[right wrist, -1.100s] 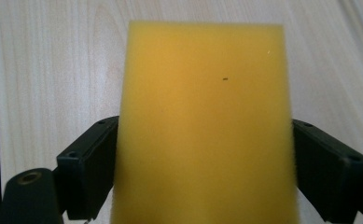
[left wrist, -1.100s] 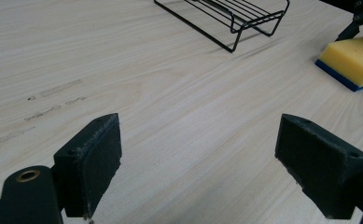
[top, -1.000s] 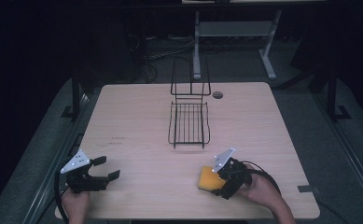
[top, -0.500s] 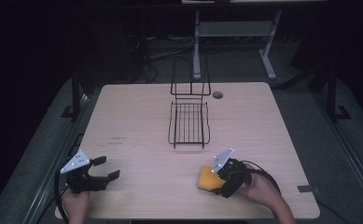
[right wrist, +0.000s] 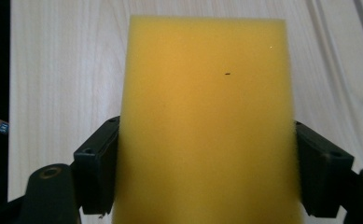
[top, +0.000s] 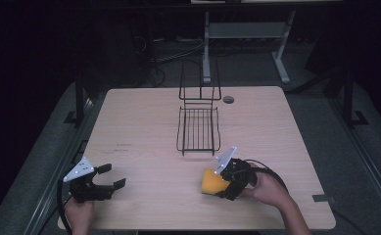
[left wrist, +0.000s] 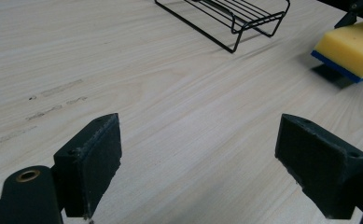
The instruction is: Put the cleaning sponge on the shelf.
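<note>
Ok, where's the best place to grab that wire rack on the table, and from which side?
Probably the near front rail of the wire rack, taken from above. Its thin black rods fit easily between jaws, and that low edge faces the person. The left hand-held gripper stands open and free; the right hand-held gripper is shut on the sponge.

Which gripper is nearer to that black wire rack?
Right. The right gripper, shut on the yellow sponge, sits just below the wire rack; the left gripper is open at the table's near-left corner.
</note>
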{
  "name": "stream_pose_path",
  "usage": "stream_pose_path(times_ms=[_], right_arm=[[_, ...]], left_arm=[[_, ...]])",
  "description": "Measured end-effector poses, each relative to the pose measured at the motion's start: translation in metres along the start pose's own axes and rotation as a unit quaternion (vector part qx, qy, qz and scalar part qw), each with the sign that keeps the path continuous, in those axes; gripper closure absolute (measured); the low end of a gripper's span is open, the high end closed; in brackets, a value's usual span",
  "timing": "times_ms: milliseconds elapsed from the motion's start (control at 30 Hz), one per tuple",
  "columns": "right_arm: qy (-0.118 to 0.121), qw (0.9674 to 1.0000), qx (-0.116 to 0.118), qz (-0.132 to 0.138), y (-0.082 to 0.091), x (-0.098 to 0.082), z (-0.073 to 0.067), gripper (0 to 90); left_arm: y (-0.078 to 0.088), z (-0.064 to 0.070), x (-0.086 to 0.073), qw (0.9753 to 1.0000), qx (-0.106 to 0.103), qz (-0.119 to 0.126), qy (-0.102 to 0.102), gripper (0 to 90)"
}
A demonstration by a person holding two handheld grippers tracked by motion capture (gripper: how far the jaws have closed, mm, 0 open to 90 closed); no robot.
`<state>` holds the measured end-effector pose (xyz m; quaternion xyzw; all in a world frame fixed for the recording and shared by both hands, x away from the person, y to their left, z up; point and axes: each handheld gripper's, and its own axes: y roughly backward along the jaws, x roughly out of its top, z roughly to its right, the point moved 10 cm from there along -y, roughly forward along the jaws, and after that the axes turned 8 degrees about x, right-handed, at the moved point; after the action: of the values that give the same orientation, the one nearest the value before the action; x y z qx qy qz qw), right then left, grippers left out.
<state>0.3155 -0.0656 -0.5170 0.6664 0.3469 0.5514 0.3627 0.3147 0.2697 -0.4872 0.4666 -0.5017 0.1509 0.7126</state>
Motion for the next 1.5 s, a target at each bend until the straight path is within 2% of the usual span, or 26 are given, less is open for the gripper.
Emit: stream_pose_path(times_ms=[200, 500, 700, 867, 1400, 1500], right_arm=[[0.01, 0.9999, 0.006, -0.007, 0.003, 0.013, 0.009, 21.9], [0.019, 0.9998, 0.01, 0.003, 0.009, 0.029, 0.019, 21.8], [0.025, 0.9996, 0.013, 0.009, 0.014, 0.038, 0.025, 21.8], [0.02, 0.9996, 0.016, 0.008, 0.016, 0.041, 0.03, 21.8], [0.026, 0.9994, 0.018, 0.011, 0.021, 0.054, 0.046, 21.9], [0.02, 0.9996, 0.016, 0.009, 0.023, 0.054, 0.052, 21.9]], left_arm=[[-0.001, 0.001, 0.0, 1.0, -0.002, -0.002, -0.003, 14.1], [0.0, -0.001, 0.001, 1.0, 0.0, 0.001, 0.004, 14.1], [-0.001, -0.001, 0.001, 1.0, -0.001, 0.001, 0.0, 14.1], [-0.001, -0.001, 0.0, 1.0, -0.001, -0.001, 0.001, 14.1], [-0.001, -0.001, 0.001, 1.0, -0.001, 0.003, 0.002, 14.1], [-0.001, 0.0, 0.001, 1.0, -0.002, 0.002, 0.002, 14.1]])
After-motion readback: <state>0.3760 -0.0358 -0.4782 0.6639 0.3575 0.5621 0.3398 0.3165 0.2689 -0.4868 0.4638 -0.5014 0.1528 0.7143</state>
